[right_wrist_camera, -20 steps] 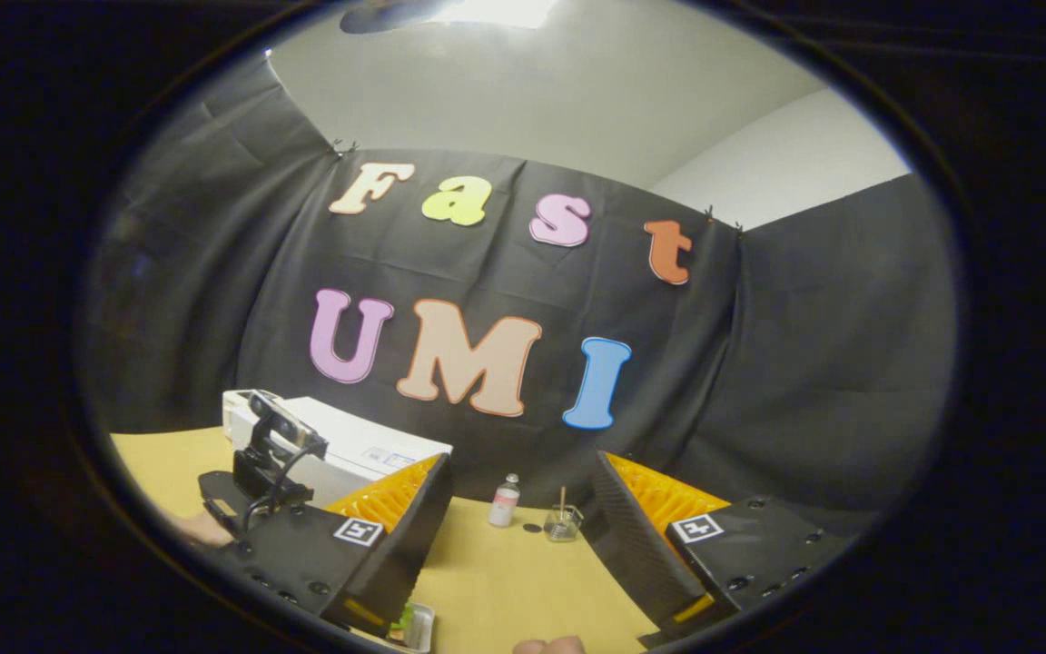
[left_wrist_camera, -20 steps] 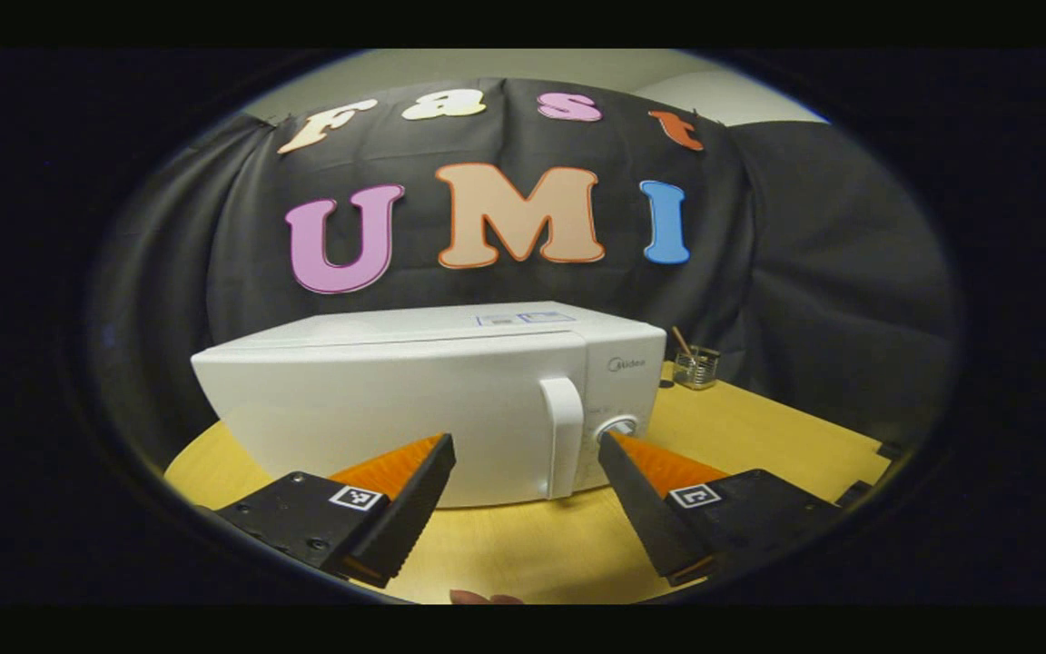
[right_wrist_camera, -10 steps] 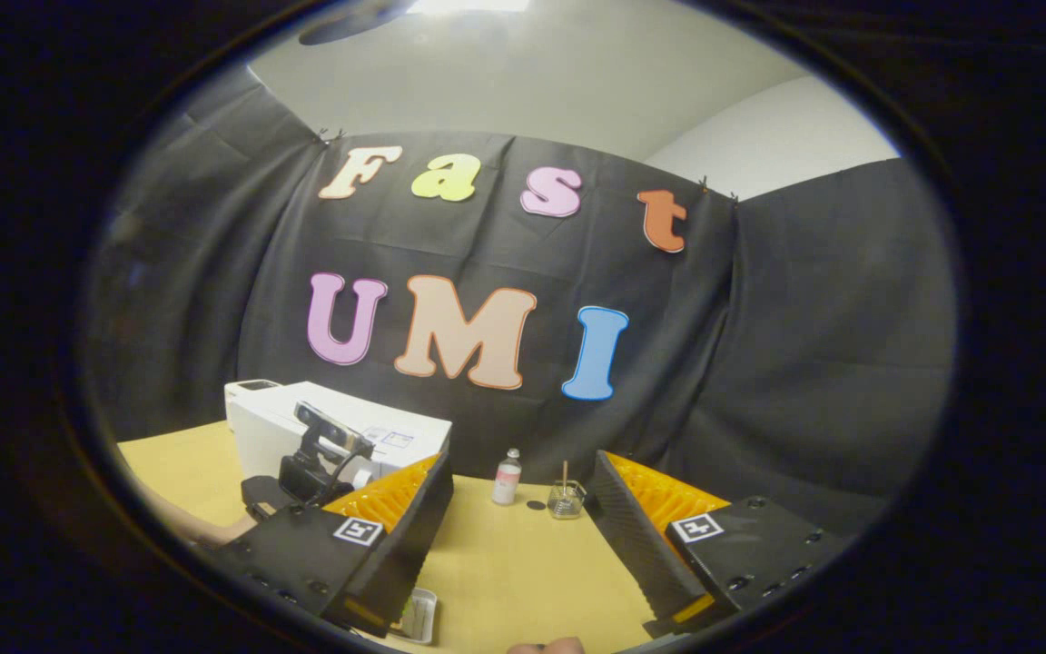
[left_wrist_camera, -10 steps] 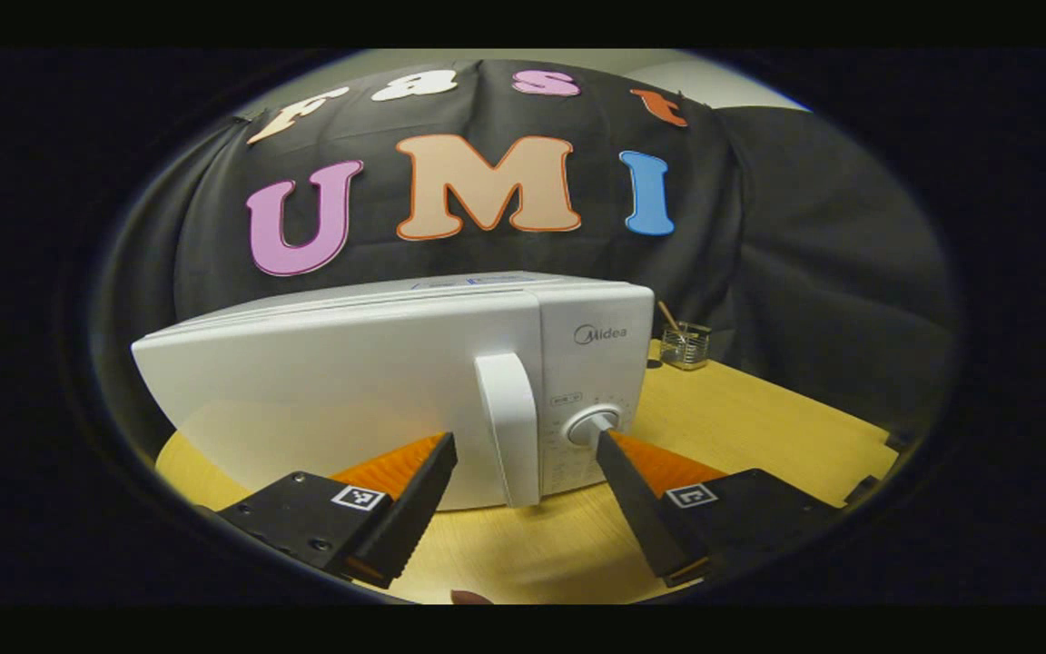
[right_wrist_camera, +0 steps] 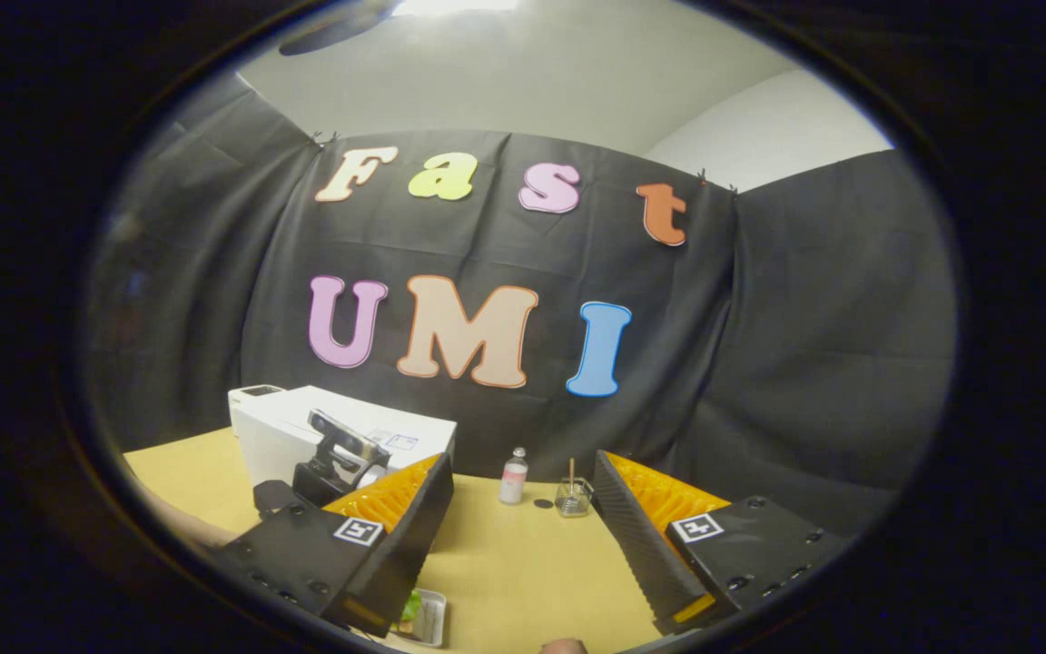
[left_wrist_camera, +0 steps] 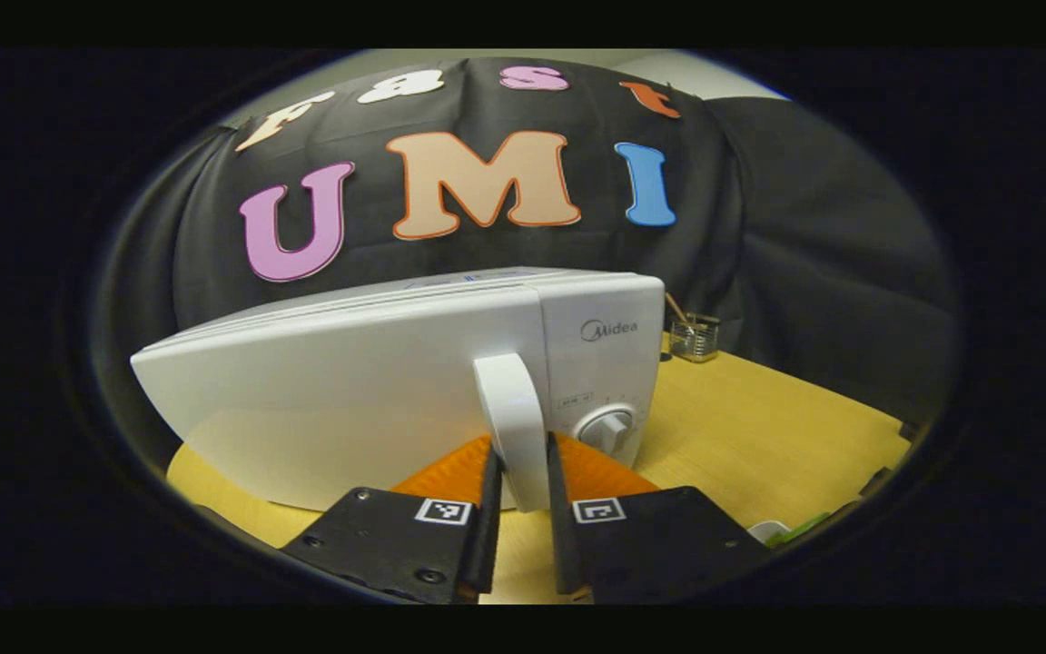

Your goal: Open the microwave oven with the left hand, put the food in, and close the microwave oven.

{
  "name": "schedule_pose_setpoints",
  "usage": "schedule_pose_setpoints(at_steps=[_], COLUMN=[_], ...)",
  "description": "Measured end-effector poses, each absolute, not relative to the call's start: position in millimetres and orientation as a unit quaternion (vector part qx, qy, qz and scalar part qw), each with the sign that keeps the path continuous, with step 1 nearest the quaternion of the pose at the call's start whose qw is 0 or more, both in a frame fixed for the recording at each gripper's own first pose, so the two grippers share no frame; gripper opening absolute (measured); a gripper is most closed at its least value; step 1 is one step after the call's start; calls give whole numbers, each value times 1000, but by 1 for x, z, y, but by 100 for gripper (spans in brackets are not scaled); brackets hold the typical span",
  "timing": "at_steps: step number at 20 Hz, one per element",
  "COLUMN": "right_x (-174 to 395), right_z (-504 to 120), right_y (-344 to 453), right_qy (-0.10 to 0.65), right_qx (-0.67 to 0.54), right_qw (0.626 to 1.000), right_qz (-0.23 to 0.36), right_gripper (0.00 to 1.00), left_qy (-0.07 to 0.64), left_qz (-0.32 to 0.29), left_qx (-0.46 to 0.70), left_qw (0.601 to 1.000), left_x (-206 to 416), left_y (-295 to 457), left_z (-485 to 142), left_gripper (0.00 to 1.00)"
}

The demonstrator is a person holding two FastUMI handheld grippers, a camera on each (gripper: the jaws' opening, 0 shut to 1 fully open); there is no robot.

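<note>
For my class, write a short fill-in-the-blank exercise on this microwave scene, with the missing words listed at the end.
1. The left tool is shut on the microwave's door ____.
2. The microwave door is ____.
3. The right tool has its fingers ____, holding nothing.
4. The small bottle stands on the ____.

Missing words: handle; closed; open; table

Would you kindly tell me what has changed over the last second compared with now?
The left gripper advanced to the microwave, and its jaws, wide open before, have closed on the door handle. The door remains shut. The right gripper stayed open and empty above the table, barely shifting; the food tray stays below it.
</note>
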State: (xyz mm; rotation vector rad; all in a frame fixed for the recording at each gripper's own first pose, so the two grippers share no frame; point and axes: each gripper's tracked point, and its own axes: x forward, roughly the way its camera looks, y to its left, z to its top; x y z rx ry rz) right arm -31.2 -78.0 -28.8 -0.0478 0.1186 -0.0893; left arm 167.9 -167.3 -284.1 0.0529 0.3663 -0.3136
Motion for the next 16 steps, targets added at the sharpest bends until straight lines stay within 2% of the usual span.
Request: schedule_pose_setpoints(at_steps=[5,9,12,13,16], right_x=[-30,-30,-32,-31,-26], right_z=[-27,-27,-30,-31,-39], right_y=[-74,-71,-71,-69,-62], right_qy=[58,55,53,55,58], right_qx=[-25,-24,-21,-15,-5], right_qw=[997,997,997,997,998], right_qz=[-43,-42,-47,-45,-39], right_gripper=[95,95,95,95,95], left_qy=[182,221,190,192,207], left_qz=[-158,-151,-166,-171,-191], left_qx=[-9,-24,-13,-10,-45], left_qw=[970,963,968,966,958], left_x=[168,156,122,109,74], left_y=[-167,-165,-160,-155,-140], left_z=[-283,-289,-275,-276,-273], left_gripper=[11,8,10,6,6])
